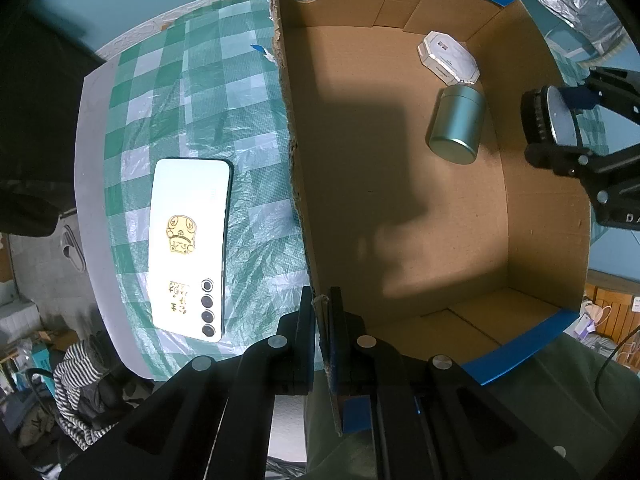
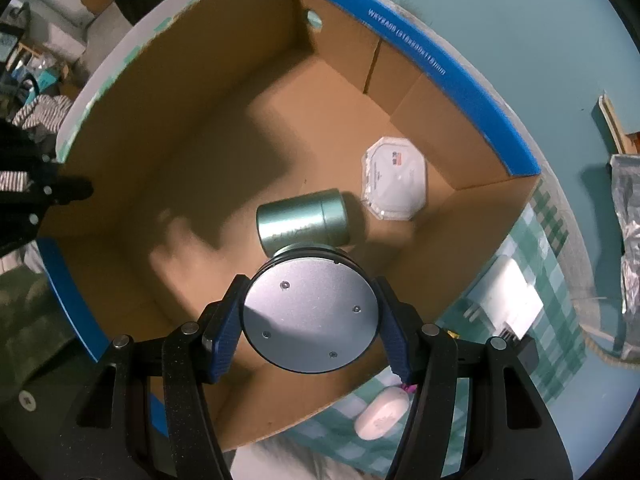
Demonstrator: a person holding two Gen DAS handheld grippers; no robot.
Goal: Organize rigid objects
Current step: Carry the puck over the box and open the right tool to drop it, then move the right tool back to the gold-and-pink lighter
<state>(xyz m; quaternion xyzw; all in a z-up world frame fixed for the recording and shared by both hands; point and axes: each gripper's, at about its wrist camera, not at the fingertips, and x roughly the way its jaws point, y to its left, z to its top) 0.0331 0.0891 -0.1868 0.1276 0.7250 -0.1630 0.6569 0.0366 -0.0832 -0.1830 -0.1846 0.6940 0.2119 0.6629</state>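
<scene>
Cardboard fills most of the left wrist view: a big brown box with blue edges sits on a green and white checked cloth. The left gripper points down and is pinched tight on the box's torn side wall. Outside the box, a white phone with gold stickers lies flat on the cloth. Inside, a green tin lies on its side, just beside a white eight-sided box in the far corner. At the right edge, the right gripper holds a round grey disc.

In the right wrist view, the right gripper squeezes the round grey disc between its blue pads, above the box floor. The green tin lies right behind the disc. The white eight-sided box sits near the corner. A small white case rests on the cloth outside.
</scene>
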